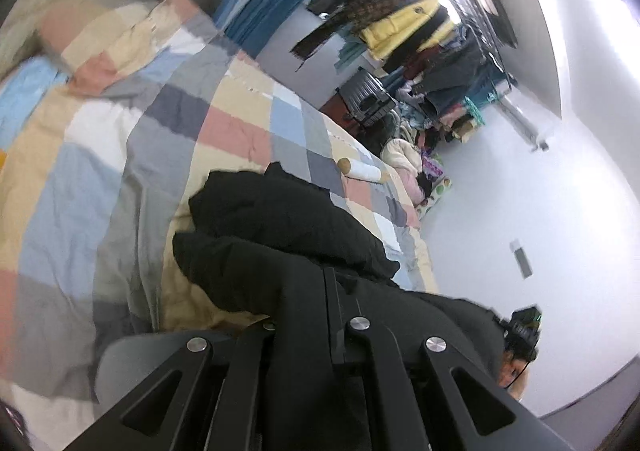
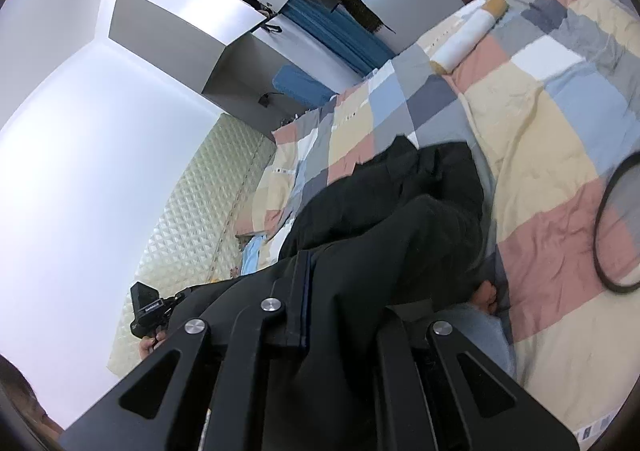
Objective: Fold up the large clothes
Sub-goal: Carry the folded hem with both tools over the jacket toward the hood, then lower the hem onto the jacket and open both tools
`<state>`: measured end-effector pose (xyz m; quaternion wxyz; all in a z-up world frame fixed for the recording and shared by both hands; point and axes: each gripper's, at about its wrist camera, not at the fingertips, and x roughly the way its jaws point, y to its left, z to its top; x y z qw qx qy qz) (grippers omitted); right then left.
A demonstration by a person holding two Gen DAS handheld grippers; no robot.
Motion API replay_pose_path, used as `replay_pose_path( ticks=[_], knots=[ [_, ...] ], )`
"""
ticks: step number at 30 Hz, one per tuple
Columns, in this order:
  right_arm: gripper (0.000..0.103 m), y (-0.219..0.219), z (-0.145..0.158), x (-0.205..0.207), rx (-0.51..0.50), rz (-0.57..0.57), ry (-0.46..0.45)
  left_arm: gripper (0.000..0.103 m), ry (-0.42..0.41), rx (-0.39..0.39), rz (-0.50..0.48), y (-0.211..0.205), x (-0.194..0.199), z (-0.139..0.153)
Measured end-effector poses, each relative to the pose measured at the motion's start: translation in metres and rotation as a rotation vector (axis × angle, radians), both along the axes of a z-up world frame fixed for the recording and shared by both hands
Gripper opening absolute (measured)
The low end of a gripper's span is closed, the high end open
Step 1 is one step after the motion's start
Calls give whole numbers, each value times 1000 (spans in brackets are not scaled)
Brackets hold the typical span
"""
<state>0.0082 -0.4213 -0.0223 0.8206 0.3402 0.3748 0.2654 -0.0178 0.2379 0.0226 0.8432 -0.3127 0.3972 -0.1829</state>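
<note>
Black heavy fabric garment [image 1: 288,219], one piece only, lies bunched over the patchwork quilt of pastel squares [image 1: 120,139] on the bed, and its near edge rises into both hand-held grippers. The left hand-held gripper [image 1: 320,291] has its jaws drawn narrow onto a fold of that black cloth, which covers the fingertips. The right hand-held gripper [image 2: 320,263] likewise pinches the garment, with cloth draped across both fingers, so its tips are hidden too.

Counted: one garment, two grippers, one quilt, and one white roll with tan ends [image 1: 362,170] lying on the quilt well apart from the garment.

The left wrist view alone shows the person's face with a dark head-mounted camera [image 1: 520,327] at lower right, and the crowded clothes rack with a yellow padded coat [image 1: 404,27] across the room. The right wrist view alone shows the pale quilted headboard panel [image 2: 192,219], a black ring-shaped object [image 2: 600,231] over the quilt at the right edge, bare toes [image 2: 486,295] beside the garment, and the other gripper's black camera unit [image 2: 146,307] gripped in a hand.
</note>
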Motion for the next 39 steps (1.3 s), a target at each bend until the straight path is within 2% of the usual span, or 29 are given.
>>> replay_pose_path(
  ticks=[6, 12, 16, 18, 21, 27, 33, 36, 39],
  knots=[
    [9, -5, 15, 41, 14, -45, -15, 5, -22, 43, 5, -3, 40, 16],
    [9, 7, 28, 114, -40, -90, -48, 5, -38, 154, 45, -12, 116, 28],
    [9, 11, 26, 166, -75, -138, -51, 5, -43, 237, 65, -21, 174, 29],
    [9, 11, 18, 191, -96, -163, -26, 5, -22, 249, 76, -23, 200, 25],
    [9, 16, 5, 226, -172, -188, 21, 5, 20, 266, 99, -28, 236, 13],
    [9, 26, -25, 279, -323, -193, 56, 7, 71, 347, 125, -40, 299, -21],
    [8, 41, -76, 326, -465, -203, 118, 7, 112, 504, 121, -62, 358, -78],
    [8, 51, -107, 349, -552, -190, 124, 7, 129, 546, 125, -71, 381, -105],
    [8, 56, -130, 362, -581, -187, 123, 7, 135, 560, 127, -77, 399, -123]
  ],
)
